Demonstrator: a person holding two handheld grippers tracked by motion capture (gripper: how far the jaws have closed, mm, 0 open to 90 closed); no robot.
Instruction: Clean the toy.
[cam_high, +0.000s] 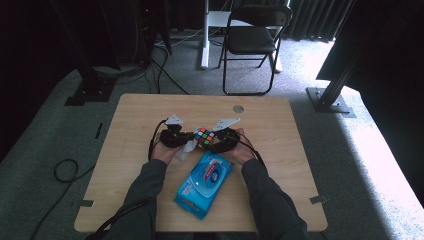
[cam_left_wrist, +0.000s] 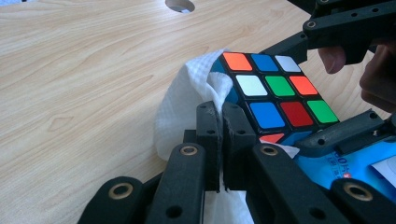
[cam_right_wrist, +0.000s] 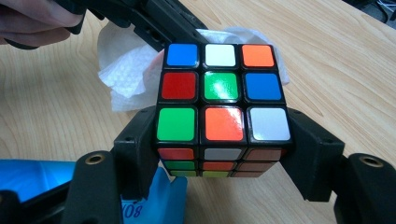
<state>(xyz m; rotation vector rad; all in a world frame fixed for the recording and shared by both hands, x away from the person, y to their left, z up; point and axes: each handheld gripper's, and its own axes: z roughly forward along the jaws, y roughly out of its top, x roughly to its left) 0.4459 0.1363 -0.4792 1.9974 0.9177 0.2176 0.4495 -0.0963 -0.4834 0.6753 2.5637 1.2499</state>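
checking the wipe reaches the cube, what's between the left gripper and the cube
A white wipe, pinched in the left gripper, lies against the cube; the left gripper view shows it.

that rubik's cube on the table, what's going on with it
A person is wiping a Rubik's cube over a wooden table. The right hand-held gripper clamps the cube from both sides, while the left hand-held gripper is shut on a white wet wipe and presses it against the cube's side. A blue pack of wet wipes lies on the table just in front of the person.

Scrambled cube (cam_right_wrist: 223, 107), white wipe (cam_left_wrist: 187, 100) against it.
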